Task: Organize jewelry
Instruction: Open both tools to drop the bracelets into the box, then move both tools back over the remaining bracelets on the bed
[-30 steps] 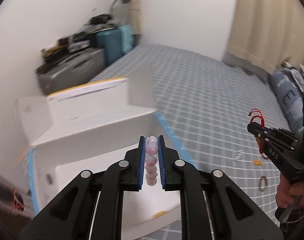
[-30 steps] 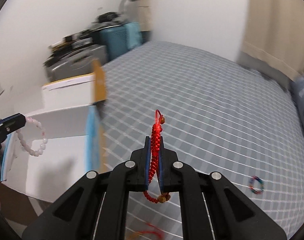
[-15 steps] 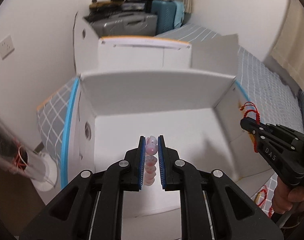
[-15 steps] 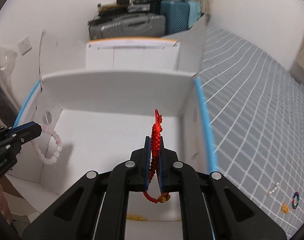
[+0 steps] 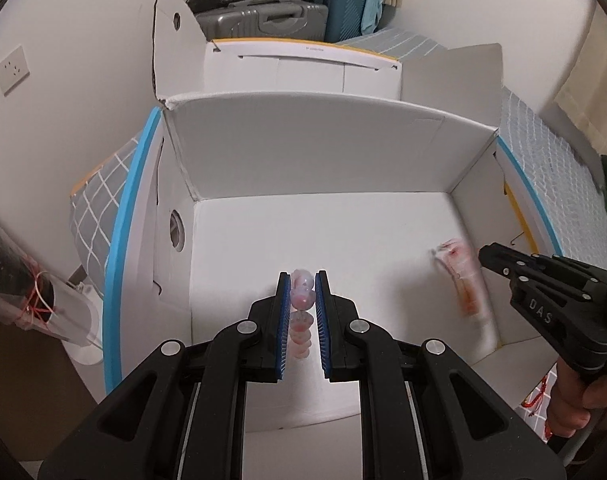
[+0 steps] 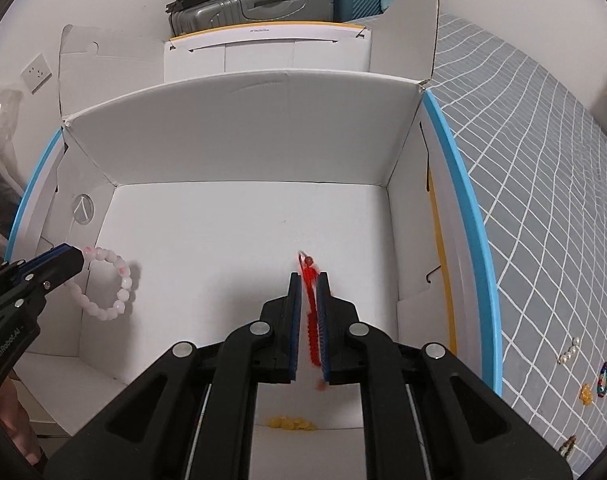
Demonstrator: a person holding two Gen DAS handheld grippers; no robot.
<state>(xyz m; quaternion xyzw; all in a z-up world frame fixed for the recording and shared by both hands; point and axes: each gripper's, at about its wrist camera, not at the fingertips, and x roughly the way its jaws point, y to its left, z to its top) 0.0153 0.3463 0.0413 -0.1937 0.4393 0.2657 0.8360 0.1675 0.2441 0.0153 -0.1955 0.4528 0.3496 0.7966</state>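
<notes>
Lettering "DAS" marks the right gripper (image 5: 488, 254) grasping a red bracelet (image 6: 312, 320); left fingers (image 5: 283, 320) clench pink beads (image 5: 302, 300).

A white cardboard box (image 6: 243, 152) with light-blue edge strips sits on a grey bed (image 6: 543, 152) gridded with white lines, while a pale pink bead bracelet (image 6: 111, 284) and a bright red cord bracelet (image 6: 310, 312) hang between black, blue-padded fingers (image 6: 295, 320).

Grey checked bed (image 6: 543, 168), open white box (image 6: 239, 136) on it, loose bracelets (image 6: 603, 378) beside
</notes>
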